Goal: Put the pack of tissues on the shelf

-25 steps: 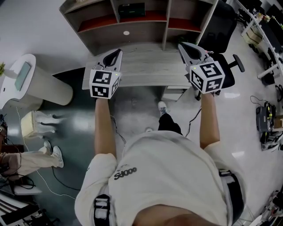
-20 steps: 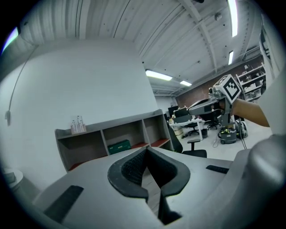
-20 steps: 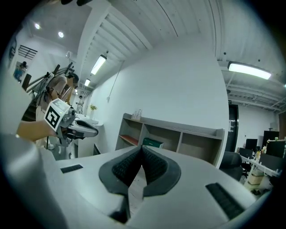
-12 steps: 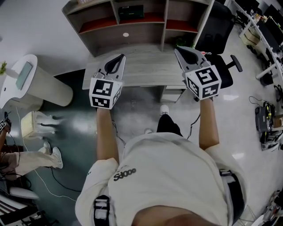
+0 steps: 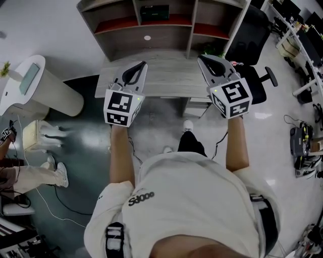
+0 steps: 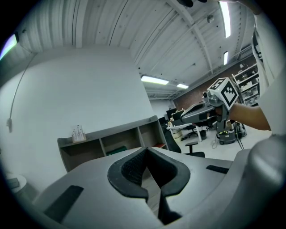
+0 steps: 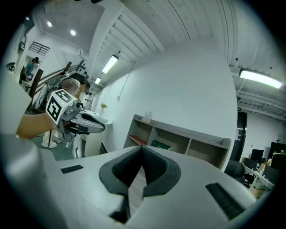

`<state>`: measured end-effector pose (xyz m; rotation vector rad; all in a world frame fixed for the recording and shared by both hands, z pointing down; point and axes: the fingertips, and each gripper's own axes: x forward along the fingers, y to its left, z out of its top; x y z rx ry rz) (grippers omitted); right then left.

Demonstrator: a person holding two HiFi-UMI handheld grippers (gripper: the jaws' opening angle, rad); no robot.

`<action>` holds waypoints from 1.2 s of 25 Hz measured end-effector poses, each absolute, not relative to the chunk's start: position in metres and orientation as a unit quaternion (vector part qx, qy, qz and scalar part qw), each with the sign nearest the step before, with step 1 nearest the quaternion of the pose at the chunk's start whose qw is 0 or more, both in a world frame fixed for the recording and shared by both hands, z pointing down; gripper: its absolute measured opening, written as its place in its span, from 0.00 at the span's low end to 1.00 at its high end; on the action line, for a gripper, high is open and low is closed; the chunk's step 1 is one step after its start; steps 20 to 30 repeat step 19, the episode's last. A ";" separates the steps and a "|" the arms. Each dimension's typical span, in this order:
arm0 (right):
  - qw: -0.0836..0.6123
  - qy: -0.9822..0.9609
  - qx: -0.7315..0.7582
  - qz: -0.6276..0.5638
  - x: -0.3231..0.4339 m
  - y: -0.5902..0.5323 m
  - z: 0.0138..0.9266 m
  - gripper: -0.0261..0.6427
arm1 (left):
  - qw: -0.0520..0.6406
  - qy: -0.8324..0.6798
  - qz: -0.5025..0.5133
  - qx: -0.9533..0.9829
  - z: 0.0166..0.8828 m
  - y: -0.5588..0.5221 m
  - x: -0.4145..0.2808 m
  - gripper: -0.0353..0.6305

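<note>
Over the last second our two grippers have drawn a little closer together above the desk [image 5: 166,78], and nothing else has moved. The left gripper [image 5: 140,68] and right gripper [image 5: 204,60] are both clenched on nothing. A dark green pack [image 5: 154,11], which we take for the tissues, already lies in the middle compartment of the shelf [image 5: 189,35] at top centre, so little seems left to do. The office chair [image 5: 252,35] crowds the upper right. The left side looks freer.
</note>
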<state>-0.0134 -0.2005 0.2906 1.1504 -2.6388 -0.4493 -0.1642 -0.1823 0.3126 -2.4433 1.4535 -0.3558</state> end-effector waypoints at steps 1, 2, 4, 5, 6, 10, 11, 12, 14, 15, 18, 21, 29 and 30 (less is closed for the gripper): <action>0.114 -0.900 0.391 -0.152 -0.014 -0.201 0.291 0.03 | 0.136 0.503 -0.123 -0.844 0.313 -0.182 -0.165 0.08; 0.114 -0.901 0.391 -0.150 -0.014 -0.202 0.291 0.03 | 0.133 0.504 -0.122 -0.845 0.314 -0.183 -0.165 0.08; 0.114 -0.902 0.390 -0.149 -0.015 -0.204 0.292 0.03 | 0.130 0.504 -0.124 -0.845 0.317 -0.183 -0.165 0.08; 0.114 -0.902 0.390 -0.148 -0.015 -0.204 0.293 0.03 | 0.129 0.503 -0.125 -0.845 0.319 -0.184 -0.164 0.08; 0.115 -0.901 0.390 -0.148 -0.015 -0.205 0.295 0.03 | 0.129 0.503 -0.126 -0.845 0.321 -0.185 -0.163 0.08; 0.120 -0.900 0.395 -0.144 -0.014 -0.211 0.300 0.03 | 0.130 0.500 -0.131 -0.846 0.323 -0.191 -0.161 0.08; 0.121 -0.899 0.396 -0.143 -0.014 -0.212 0.301 0.03 | 0.130 0.499 -0.133 -0.846 0.323 -0.191 -0.162 0.08; 0.121 -0.899 0.396 -0.142 -0.015 -0.213 0.302 0.03 | 0.130 0.499 -0.136 -0.846 0.324 -0.192 -0.163 0.08; 0.122 -0.899 0.396 -0.141 -0.017 -0.215 0.304 0.03 | 0.129 0.499 -0.139 -0.845 0.325 -0.193 -0.165 0.08; 0.122 -0.899 0.395 -0.141 -0.019 -0.215 0.305 0.03 | 0.129 0.500 -0.140 -0.845 0.326 -0.194 -0.167 0.08; 0.125 -0.900 0.393 -0.142 -0.023 -0.218 0.308 0.03 | 0.125 0.502 -0.143 -0.844 0.330 -0.197 -0.173 0.08; 0.126 -0.900 0.392 -0.142 -0.025 -0.219 0.309 0.03 | 0.124 0.503 -0.144 -0.843 0.332 -0.198 -0.175 0.08; 0.126 -0.900 0.392 -0.142 -0.025 -0.219 0.309 0.03 | 0.124 0.503 -0.144 -0.843 0.332 -0.198 -0.175 0.08; 0.126 -0.900 0.392 -0.142 -0.025 -0.219 0.309 0.03 | 0.124 0.503 -0.144 -0.843 0.332 -0.198 -0.175 0.08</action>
